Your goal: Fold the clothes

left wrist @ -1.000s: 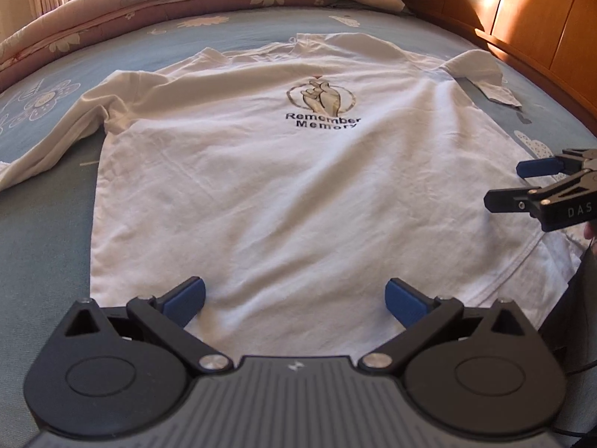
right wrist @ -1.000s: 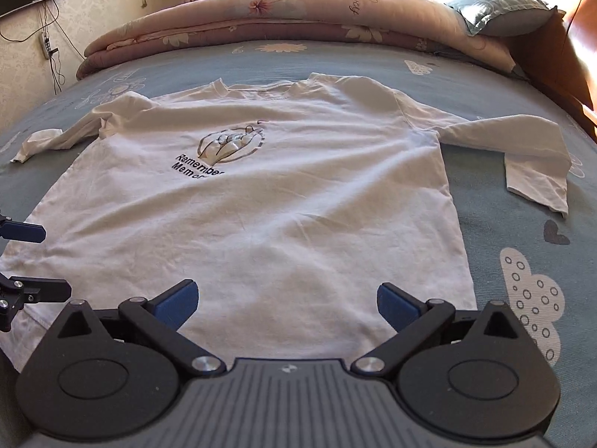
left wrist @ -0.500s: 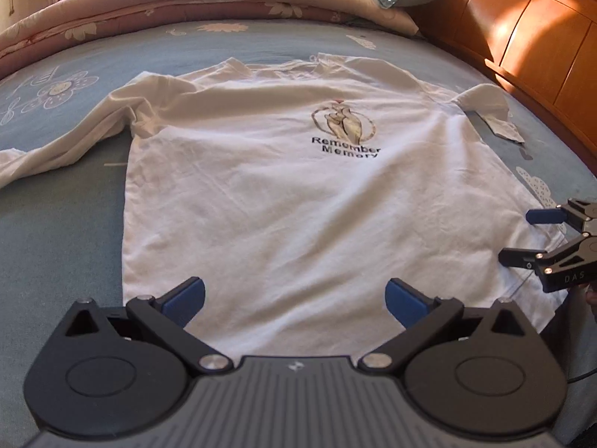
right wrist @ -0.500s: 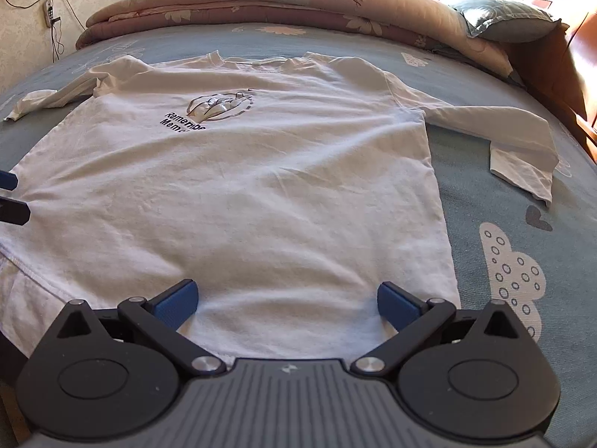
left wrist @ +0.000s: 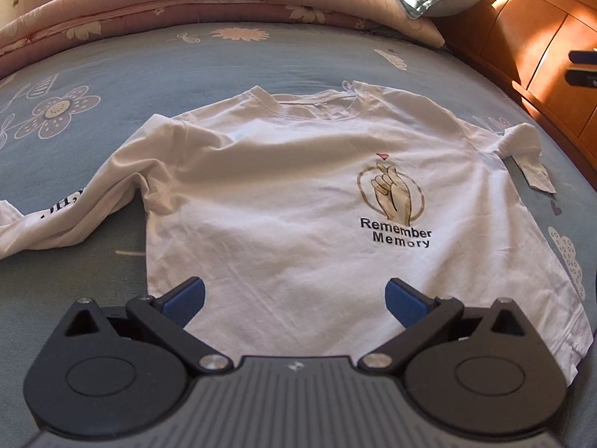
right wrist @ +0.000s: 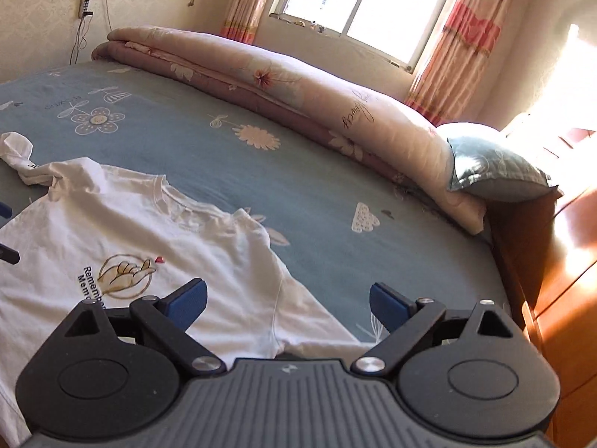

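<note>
A white long-sleeved shirt [left wrist: 283,201] with a hand print and "Remember Memory" lies flat, front up, on the blue bed sheet [left wrist: 186,71]. Its left sleeve [left wrist: 48,220] trails off to the left; its right sleeve [left wrist: 530,160] is folded near the bed's right edge. My left gripper [left wrist: 294,298] is open and empty above the shirt's lower body. My right gripper [right wrist: 287,300] is open and empty above the shirt's right shoulder and armpit [right wrist: 261,298]. Its fingertips show at the right edge of the left wrist view [left wrist: 582,67].
A rolled pink floral quilt [right wrist: 298,86] lies along the far side of the bed, with a teal pillow [right wrist: 492,168] at its end. A wooden headboard [left wrist: 541,59] runs along the right. A window with curtains [right wrist: 358,7] is behind.
Both grippers have lifted and moved forward over the shirt. The right one has swung up toward the right shoulder and now faces the window. Both stay open.
</note>
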A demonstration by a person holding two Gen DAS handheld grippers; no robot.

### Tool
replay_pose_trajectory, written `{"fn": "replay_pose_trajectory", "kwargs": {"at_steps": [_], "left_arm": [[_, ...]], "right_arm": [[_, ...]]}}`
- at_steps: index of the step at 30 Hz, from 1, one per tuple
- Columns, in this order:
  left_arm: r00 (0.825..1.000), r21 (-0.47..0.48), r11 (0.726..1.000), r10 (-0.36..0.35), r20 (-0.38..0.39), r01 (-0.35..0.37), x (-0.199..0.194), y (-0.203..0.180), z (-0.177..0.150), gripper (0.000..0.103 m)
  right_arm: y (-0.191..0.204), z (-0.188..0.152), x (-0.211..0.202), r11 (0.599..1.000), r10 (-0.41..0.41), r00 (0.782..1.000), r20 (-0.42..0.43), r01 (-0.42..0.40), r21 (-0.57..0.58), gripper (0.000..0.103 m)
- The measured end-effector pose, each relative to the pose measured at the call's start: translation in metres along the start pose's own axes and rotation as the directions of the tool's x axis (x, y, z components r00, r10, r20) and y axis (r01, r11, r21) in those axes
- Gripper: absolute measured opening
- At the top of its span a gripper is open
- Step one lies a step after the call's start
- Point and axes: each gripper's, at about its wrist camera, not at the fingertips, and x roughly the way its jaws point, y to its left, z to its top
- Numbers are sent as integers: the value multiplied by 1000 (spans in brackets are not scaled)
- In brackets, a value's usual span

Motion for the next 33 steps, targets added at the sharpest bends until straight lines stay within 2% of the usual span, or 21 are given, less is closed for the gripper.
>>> {"fn": "replay_pose_trajectory", "kwargs": {"at_steps": [3,4,6,10,14,17,21,23,26,28,29,30,31,33], "left_arm": [[1000,-8,1000,7,-20,-7,17,-4,-5,102],[1000,-10,1000,16,-26,-16,21,-4,-5,102],[999,-14,999,36,-37,-37,26,-5,-6,102],[999,-32,999,33,-16,-34,28,-3,-11,102],[1000,-50,998,26,11,-25,28,0,-16,102],[999,-64,998,21,32,-19,28,2,-20,102],[998,-83,997,14,59,-9,28,4,-25,102],[998,-86,996,7,70,-1,28,6,-26,102],[996,-83,997,0,85,7,27,7,-29,102],[995,-73,997,2,95,5,27,6,-30,102],[995,-70,998,4,97,3,27,6,-30,102],[995,-67,998,6,97,1,27,5,-30,102],[995,-67,998,6,98,0,27,6,-30,102],[995,-70,998,7,99,0,27,6,-30,102]], "right_arm": [[9,38,57,994,105,994,-2,-106,-40,78],[15,47,78,988,144,990,-9,-144,-49,76],[34,62,118,973,215,976,-31,-217,-76,65],[73,82,192,927,335,937,-94,-346,-147,60],[95,98,251,900,380,917,-121,-397,-180,57],[108,106,291,885,402,906,-130,-421,-197,51],[127,105,336,850,439,883,-166,-468,-242,51],[129,102,350,826,481,860,-169,-509,-241,51],[122,101,359,784,574,804,-155,-594,-178,51],[120,99,360,771,596,789,-151,-615,-168,49],[119,99,359,762,609,779,-148,-627,-160,40],[120,98,357,754,621,770,-146,-637,-159,14],[122,97,354,750,624,768,-146,-641,-164,7],[129,95,345,756,606,784,-138,-621,-206,4]]}}
